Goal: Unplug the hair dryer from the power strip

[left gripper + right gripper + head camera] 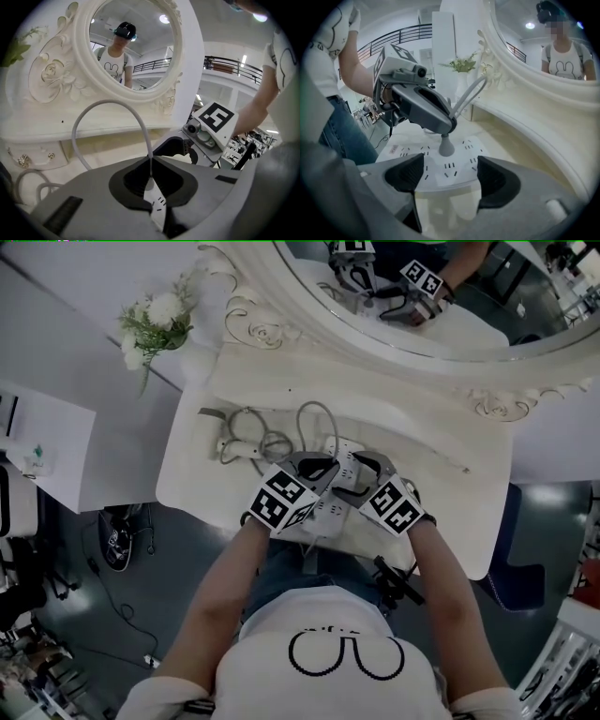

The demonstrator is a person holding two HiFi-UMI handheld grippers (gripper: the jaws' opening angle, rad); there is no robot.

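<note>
A white power strip (345, 454) lies on the white vanity top (431, 456), near its front edge. A grey plug (446, 146) stands seated in the power strip (454, 164). My left gripper (449, 127) is shut on the plug's top, where the grey cord (468, 96) leaves it. In the left gripper view the cord (108, 105) arches up and comes down between the closed jaws of the left gripper (150, 164). My right gripper (450, 180) straddles the strip's near end, its pads against both sides. In the head view the left gripper (326, 471) and right gripper (351, 484) meet over the strip.
Cord loops and a pale hair dryer body (239, 448) lie at the table's left. An ornate white mirror frame (394, 352) rises right behind the strip. A flower vase (155, 324) stands at the back left. The table's front edge (309, 545) is by the person's legs.
</note>
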